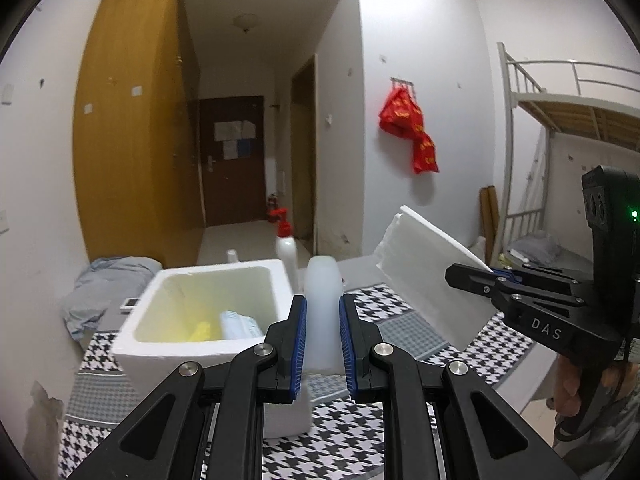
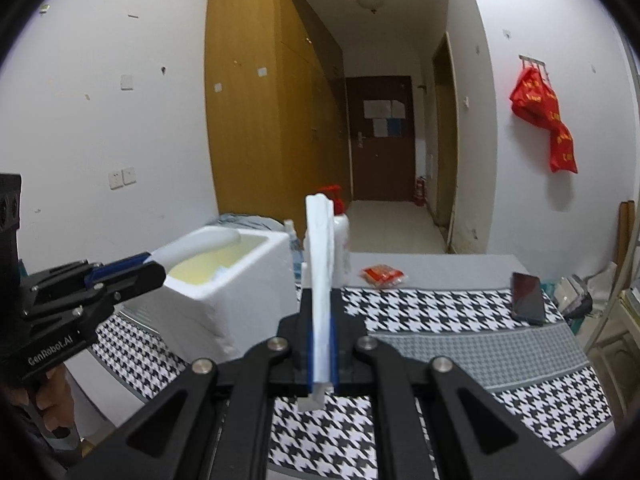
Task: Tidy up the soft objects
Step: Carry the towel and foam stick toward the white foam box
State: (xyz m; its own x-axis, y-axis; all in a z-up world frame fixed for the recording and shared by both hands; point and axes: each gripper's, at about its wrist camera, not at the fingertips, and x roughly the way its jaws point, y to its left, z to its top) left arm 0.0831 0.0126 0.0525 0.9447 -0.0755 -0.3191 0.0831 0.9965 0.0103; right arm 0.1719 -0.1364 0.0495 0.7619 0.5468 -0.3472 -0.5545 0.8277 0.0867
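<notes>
Foam box (image 1: 208, 320) open on checked cloth (image 2: 460, 312); some packets already inside; lid not on yet, so judged near the end.
Left gripper (image 1: 323, 344) clamped on box's right wall; right gripper (image 2: 322, 356) clamped on foam lid (image 2: 320, 272), held edge-up beside box.
Only right view shows red packet (image 2: 382, 274) and phone (image 2: 528, 298); only left view shows box contents.

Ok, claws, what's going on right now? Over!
Left claw shut on foam box wall. Right claw shut on foam lid, held on edge beside the box. Box open, items inside. Spray bottle behind it.
</notes>
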